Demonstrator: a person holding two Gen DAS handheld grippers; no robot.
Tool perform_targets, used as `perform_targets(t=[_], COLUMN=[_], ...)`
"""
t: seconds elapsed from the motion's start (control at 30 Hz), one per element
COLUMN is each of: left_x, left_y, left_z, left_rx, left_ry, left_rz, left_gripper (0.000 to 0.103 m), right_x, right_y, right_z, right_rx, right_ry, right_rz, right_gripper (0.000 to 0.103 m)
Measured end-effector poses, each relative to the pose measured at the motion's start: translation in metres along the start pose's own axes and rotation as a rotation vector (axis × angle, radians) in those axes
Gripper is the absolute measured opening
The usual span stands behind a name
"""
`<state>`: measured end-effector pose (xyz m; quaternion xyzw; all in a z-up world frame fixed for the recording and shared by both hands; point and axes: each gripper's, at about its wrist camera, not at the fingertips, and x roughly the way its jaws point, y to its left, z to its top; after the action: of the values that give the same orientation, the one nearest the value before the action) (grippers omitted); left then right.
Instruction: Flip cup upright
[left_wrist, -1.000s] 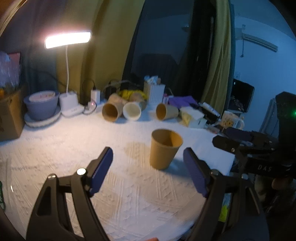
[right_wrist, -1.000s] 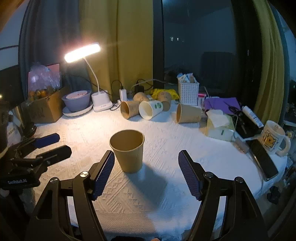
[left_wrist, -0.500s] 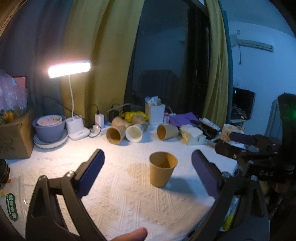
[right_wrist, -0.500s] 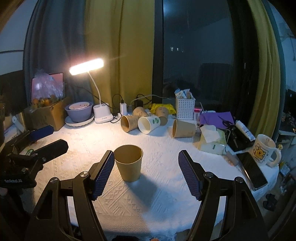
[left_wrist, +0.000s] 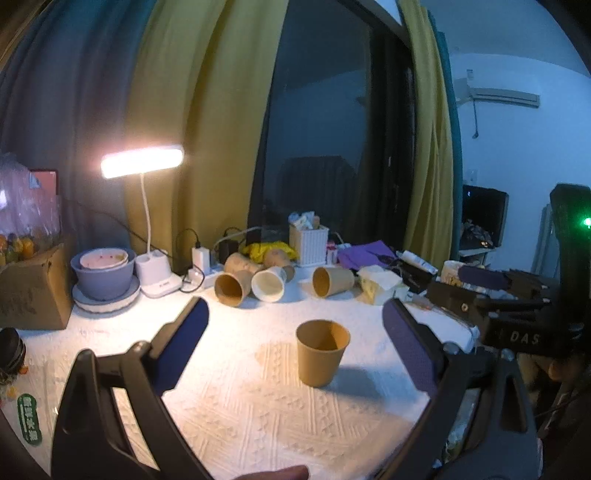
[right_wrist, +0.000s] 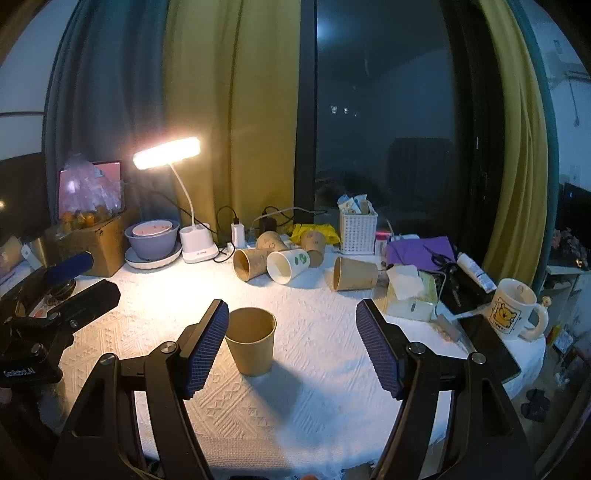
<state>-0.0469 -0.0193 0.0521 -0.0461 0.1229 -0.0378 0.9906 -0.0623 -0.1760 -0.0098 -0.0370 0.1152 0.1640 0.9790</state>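
Standing upright on the bench (right_wrist: 332, 387), the paper cup (right_wrist: 251, 345) is light and crushable; grip mid-wall gently. Both my jaws are wide, empty.

Left wrist view: left gripper (left_wrist: 295, 350) jaws wide apart, nothing between the pads. Brown paper cup (left_wrist: 322, 352) stands upright, mouth up, on the white tablecloth (left_wrist: 240, 398) — ahead of the fingers, closer to the right pad, not touching either. Behind it, cups on their sides: brown one (left_wrist: 231, 286), white one (left_wrist: 269, 283), another brown (left_wrist: 331, 281). Desk lamp (left_wrist: 142, 162) lit at back left, bowl (left_wrist: 102, 275) beside its base. Right gripper (left_wrist: 480, 284) at right edge — jaw state unclear.
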Motion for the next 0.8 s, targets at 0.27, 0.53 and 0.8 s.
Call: perform_targets(t=[0.27, 0.53, 0.8], left_x=[0.0, 0.0012, 0.0031], left_y=[0.001, 0.0034, 0.0041], left_z=[-0.0037, -0.0054, -0.0073], left_rx=[-0.002, -0.011, -0.016], left_ry=[0.003, 0.016, 0.029], left_rz=[-0.012, -0.007, -0.01], left_gripper=[0.096, 0.096, 0.096], right_x=[0.0042, 0.007, 0.0098], right_y=[-0.0023, -0.0028, -0.0026], right_z=[-0.0031, -0.0046, -0.0053], right_rx=[0.013, 0.014, 0.014], right_ry=[0.006, 0.016, 0.024], right_rz=[0.005, 0.014, 0.022], right_gripper=[0.074, 0.074, 0.075])
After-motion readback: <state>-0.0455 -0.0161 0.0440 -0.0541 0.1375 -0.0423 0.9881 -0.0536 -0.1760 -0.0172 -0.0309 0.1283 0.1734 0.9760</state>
